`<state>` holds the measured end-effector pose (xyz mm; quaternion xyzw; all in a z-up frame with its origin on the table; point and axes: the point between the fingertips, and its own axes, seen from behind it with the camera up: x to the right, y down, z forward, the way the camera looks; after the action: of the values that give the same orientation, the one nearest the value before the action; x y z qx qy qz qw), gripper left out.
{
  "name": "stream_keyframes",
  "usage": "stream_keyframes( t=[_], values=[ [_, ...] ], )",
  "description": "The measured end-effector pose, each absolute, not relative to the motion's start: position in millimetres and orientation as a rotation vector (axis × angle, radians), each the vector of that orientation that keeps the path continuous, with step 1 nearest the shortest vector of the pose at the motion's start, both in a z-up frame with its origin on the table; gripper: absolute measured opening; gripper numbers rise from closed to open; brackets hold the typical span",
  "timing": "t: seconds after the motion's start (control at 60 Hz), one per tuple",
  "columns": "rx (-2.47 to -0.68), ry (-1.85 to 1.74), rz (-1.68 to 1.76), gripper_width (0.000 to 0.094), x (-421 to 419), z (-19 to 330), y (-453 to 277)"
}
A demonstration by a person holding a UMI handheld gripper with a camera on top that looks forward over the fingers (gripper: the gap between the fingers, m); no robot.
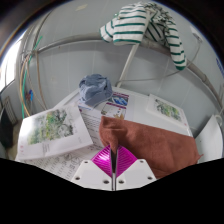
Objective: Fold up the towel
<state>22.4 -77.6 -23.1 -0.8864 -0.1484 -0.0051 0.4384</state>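
Observation:
A rust-brown towel (155,148) lies on the table just ahead of and to the right of my fingers. One edge of it is drawn up into a narrow fold that runs down between the magenta pads (101,160). My gripper (112,152) is shut on that fold, with the pads pressed together around the cloth. The rest of the towel spreads flat to the right.
Newspapers and magazines cover the table: one to the left (52,130), one beyond the towel (112,104), one at the far right (170,110). A crumpled blue-grey cloth (96,90) lies farther back. A green-and-white striped garment (148,25) hangs overhead.

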Motion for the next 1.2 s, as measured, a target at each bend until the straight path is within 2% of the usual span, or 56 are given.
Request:
stream_keyframes(
  t=[0.083, 0.15, 0.183, 0.2, 0.217, 0.233, 0.25, 0.267, 0.283, 0.417, 0.583, 0.6, 0.667, 0.733, 0.8, 0.85, 0.933, 1.0, 1.2],
  values=[
    [-2.220, -0.283, 0.107, 0.0027, 22.2, -13.5, -83.8],
    [-2.202, -0.221, 0.174, 0.0026, 25.8, 17.0, -102.8],
    [-2.181, -0.201, 0.225, 0.0027, 36.3, 22.5, -84.9],
    [-2.162, -0.178, 0.246, 0.0027, 49.2, 19.7, -90.0],
    [-2.176, -0.158, 0.250, 0.0027, 49.6, 45.2, -107.2],
    [-2.167, -0.140, 0.267, 0.0028, 57.6, 52.4, -108.8],
    [-2.138, -0.124, 0.297, 0.0029, 74.7, 39.3, -95.2],
    [-2.152, -0.100, 0.289, 0.0030, 77.5, 65.2, -109.8],
    [-2.147, -0.080, 0.295, 0.0030, 88.6, 71.1, -110.5],
    [-2.127, 0.083, 0.319, 0.0036, 186.9, 95.4, -116.8],
    [-2.220, 0.212, 0.175, 0.0036, 305.8, 41.3, -123.1],
    [-2.235, 0.218, 0.167, 0.0037, 305.7, 28.6, -103.0],
    [-2.297, 0.221, 0.109, 0.0040, 332.4, 3.0, -109.4],
    [-2.288, 0.207, 0.110, 0.0066, 332.0, -4.9, -106.9],
    [-2.292, 0.204, 0.092, 0.0187, 337.4, 0.6, -115.6],
    [-2.282, 0.202, 0.038, 0.0395, 342.1, 4.3, -115.2],
    [-2.220, 0.200, -0.052, 0.0876, 349.7, 32.5, -131.8],
    [-2.180, 0.189, -0.065, 0.0817, 343.6, 51.9, -150.2],
    [-2.148, 0.216, -0.054, 0.0835, 292.7, 86.0, -255.9]
  ],
)
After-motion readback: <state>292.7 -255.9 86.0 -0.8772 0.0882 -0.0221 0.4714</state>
